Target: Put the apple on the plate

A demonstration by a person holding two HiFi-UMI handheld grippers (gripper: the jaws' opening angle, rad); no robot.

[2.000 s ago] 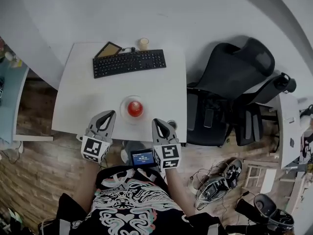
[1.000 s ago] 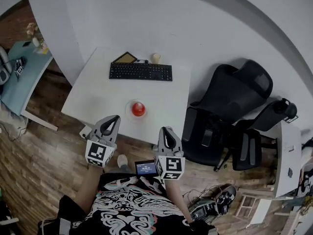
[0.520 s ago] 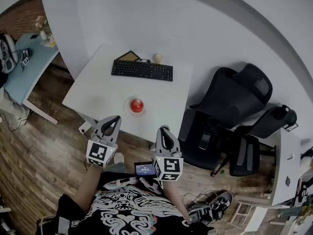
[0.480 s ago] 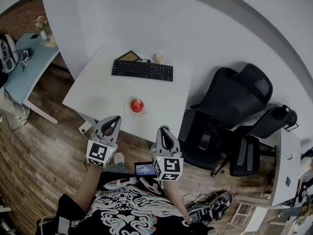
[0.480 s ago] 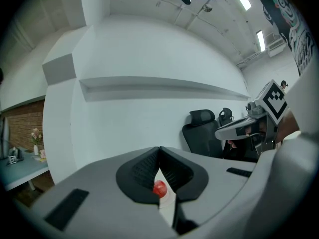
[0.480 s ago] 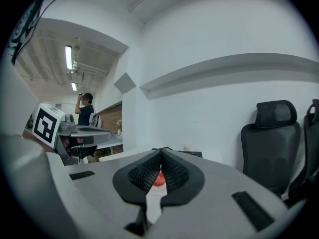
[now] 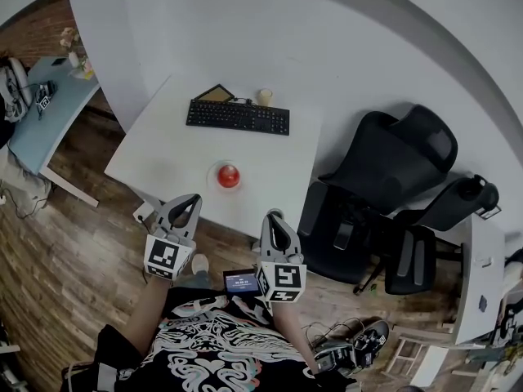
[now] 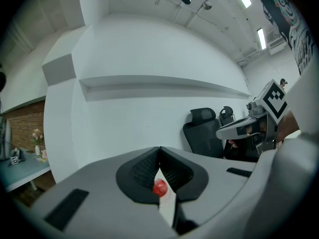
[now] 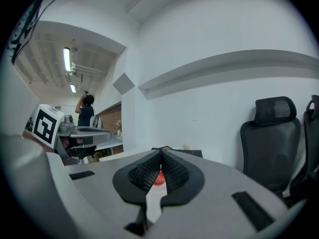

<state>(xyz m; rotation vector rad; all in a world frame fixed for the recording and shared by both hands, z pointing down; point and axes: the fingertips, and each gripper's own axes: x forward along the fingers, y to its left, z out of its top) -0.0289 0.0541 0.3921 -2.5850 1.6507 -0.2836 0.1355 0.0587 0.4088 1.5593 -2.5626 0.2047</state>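
A red apple [image 7: 229, 175] rests on a small clear plate [image 7: 217, 169] near the front of the white table [image 7: 163, 153]. Both grippers hang in front of the table, off its near edge, pointing toward it. My left gripper [image 7: 189, 199] is shut and empty; in the left gripper view the apple [image 8: 159, 187] shows far off behind the closed jaws. My right gripper [image 7: 271, 219] is also shut with nothing in it, and the right gripper view shows the apple [image 9: 159, 179] beyond its tips.
A black keyboard [image 7: 238, 117], a tablet [image 7: 212, 95] and a small cup [image 7: 265, 96] sit at the table's back. Black office chairs [image 7: 384, 186] stand to the right. A light blue desk [image 7: 37, 113] is at the left. The floor is wood.
The view has drawn back from the table over two seconds; both grippers have pulled away from the plate and have kept still for the last half second.
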